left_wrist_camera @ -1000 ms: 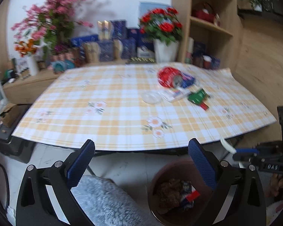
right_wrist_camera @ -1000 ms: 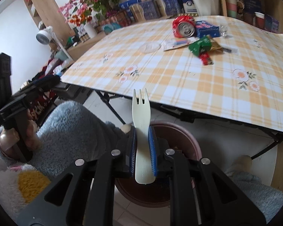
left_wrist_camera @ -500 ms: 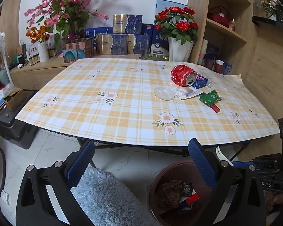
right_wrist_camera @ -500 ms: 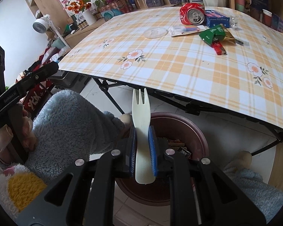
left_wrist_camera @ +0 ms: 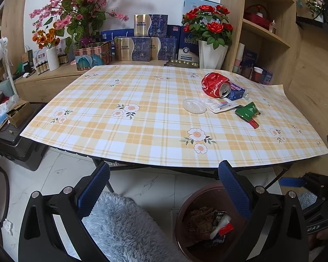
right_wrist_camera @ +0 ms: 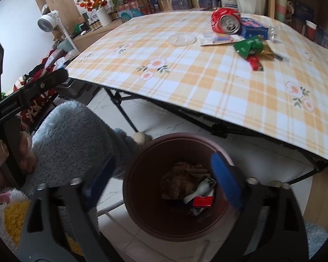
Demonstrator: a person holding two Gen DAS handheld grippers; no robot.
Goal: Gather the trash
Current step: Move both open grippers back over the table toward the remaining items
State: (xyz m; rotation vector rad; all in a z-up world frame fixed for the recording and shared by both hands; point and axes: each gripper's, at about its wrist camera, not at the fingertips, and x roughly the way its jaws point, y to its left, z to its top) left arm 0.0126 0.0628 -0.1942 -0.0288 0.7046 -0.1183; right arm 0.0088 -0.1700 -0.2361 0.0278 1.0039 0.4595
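Plaid table (right_wrist_camera: 207, 83); right gripper (right_wrist_camera: 164, 174) opening, empty, above bin (right_wrist_camera: 137, 196); left gripper (left_wrist_camera: 164, 187) spread.

A folding table (left_wrist_camera: 164, 152) under a yellow plaid cloth with daisies fills the middle of the left wrist view. At its upper right lie a crushed red can (left_wrist_camera: 215, 85), a blue carton (left_wrist_camera: 236, 90), a clear plastic lid (left_wrist_camera: 194, 106), a printed leaflet (left_wrist_camera: 220, 104) and a green wrapper (left_wrist_camera: 247, 111). On the pale marble floor (left_wrist_camera: 54, 174) at lower right stands a brown bin (right_wrist_camera: 142, 196) holding scraps.
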